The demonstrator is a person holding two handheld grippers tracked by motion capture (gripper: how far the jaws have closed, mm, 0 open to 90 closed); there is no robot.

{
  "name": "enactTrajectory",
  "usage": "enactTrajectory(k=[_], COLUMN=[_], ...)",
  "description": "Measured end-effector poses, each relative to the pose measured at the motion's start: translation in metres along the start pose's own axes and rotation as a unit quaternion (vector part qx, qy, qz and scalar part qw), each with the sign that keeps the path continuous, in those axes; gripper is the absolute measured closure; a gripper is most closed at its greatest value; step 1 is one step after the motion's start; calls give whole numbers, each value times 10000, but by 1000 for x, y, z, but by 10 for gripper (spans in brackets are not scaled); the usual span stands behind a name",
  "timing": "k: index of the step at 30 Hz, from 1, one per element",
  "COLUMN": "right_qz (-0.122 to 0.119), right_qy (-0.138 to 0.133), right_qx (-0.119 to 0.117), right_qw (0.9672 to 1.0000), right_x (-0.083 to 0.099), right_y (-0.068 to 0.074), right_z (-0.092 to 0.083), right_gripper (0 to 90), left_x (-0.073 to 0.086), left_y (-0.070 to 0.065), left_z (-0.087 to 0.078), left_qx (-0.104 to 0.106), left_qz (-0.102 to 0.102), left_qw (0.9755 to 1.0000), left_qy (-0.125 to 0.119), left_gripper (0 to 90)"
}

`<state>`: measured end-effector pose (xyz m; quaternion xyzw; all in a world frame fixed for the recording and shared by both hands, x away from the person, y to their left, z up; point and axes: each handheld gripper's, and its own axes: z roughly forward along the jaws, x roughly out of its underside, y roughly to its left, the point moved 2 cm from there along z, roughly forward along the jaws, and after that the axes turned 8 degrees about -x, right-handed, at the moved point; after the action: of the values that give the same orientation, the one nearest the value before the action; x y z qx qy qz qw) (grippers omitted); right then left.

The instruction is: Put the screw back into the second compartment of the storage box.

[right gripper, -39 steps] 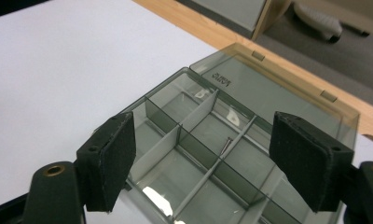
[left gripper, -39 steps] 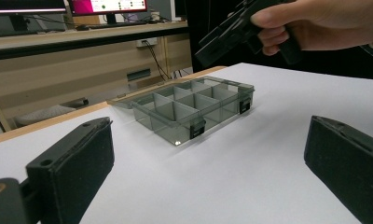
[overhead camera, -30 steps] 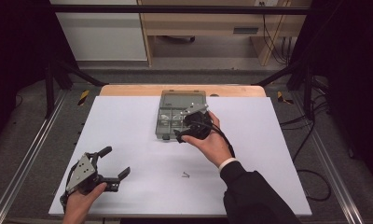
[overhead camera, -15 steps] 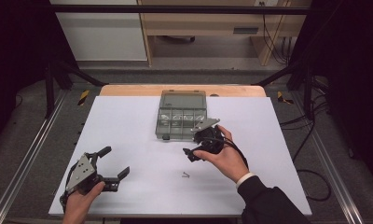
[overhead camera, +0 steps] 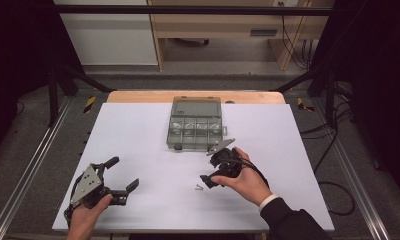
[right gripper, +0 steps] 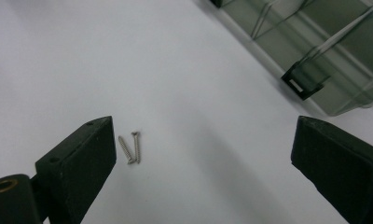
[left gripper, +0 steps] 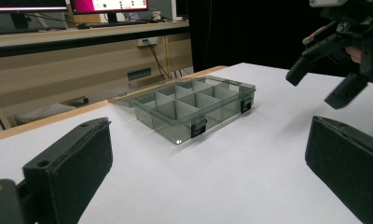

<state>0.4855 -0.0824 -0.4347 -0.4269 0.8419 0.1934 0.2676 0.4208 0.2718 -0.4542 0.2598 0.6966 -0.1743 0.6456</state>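
Observation:
A clear grey compartment box (overhead camera: 195,130) lies with its lid folded back at the table's far middle. Two small screws (overhead camera: 198,188) lie side by side on the white sheet in front of it. My right gripper (overhead camera: 208,170) hovers open just right of the screws, tilted down at them. In the right gripper view the screws (right gripper: 132,148) lie close to the left jaw, and the box (right gripper: 315,42) with its black latch fills the upper right. My left gripper (overhead camera: 123,172) rests open at the near left, holding nothing. In the left gripper view it faces the box (left gripper: 194,105).
The white sheet (overhead camera: 138,130) covers most of the table; a strip of wooden tabletop (overhead camera: 138,96) shows beyond it. Metal rails (overhead camera: 33,165) run along both sides. In the left gripper view the right gripper (left gripper: 334,60) hangs at the upper right.
My right gripper has drawn back from the box toward the near edge and now hangs by the two screws. The left gripper has stayed put.

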Motion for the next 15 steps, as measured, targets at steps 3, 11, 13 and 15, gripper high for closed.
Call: enactTrajectory(k=[3,11,13,15], right_qz=[-10,-50,-74,-40], right_qy=[137,291,334,372], right_qx=[-63,-160,-155,-192], right_qw=[9999,9994,9993,9991], right_x=[4,9,9,9], right_y=[4,9,9,11], right_z=[3,9,10,12], right_gripper=[71,67,67,69], left_x=[0,0,0,0], left_y=[0,0,0,0], left_z=[0,0,0,0], left_qx=[-2,16,17,18], left_qz=[-13,7,3,-5], left_qw=[10000,10000,10000,10000], left_qy=[-6,-5,0,-3], left_gripper=[5,5,5,5])
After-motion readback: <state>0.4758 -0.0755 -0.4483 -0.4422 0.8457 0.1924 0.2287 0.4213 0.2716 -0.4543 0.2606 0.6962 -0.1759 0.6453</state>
